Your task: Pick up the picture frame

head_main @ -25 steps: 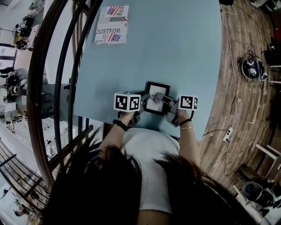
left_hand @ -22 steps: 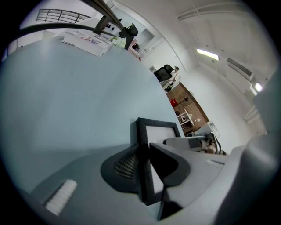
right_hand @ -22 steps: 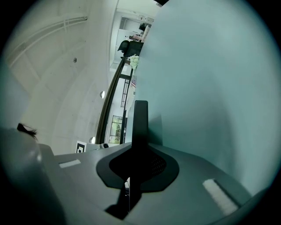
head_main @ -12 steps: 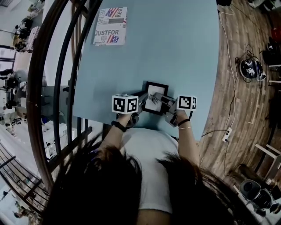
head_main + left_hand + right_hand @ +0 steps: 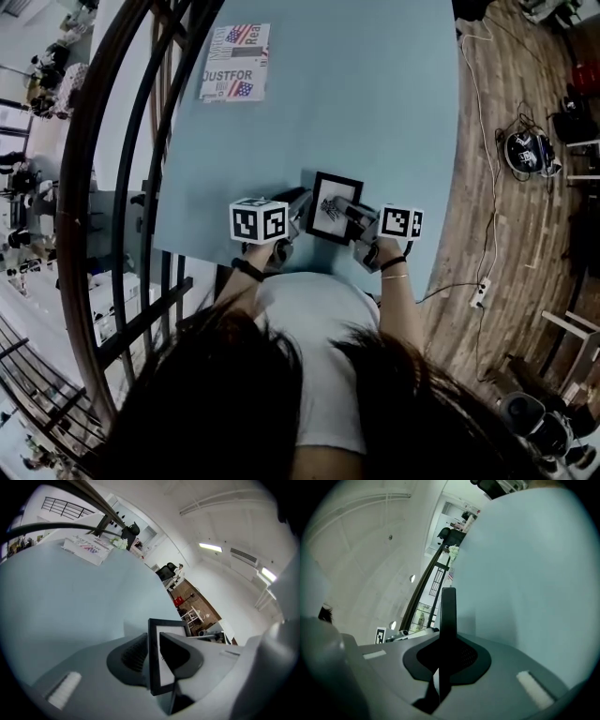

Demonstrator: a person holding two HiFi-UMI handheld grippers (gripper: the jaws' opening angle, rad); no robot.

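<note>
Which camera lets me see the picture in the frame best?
The head view. It shows nearly the whole front of the frame. The left gripper view sees the frame from a slant, with a jaw hiding half of it. The right gripper view sees only its thin black edge.

Too small in the head view to make out: the drawing inside the picture frame (image 5: 335, 204). Covered at its two near corners by the left gripper (image 5: 305, 206) and the right gripper (image 5: 349, 214). Shown only edge-on in the right gripper view, face unseen, lower end buried between the jaws. Beyond the frame, cut off by the top edge: the worktop (image 5: 375, 103). Nearer than the frame, hidden behind grippers and forearms (image 5: 398, 300): the worktop's near edge.
</note>
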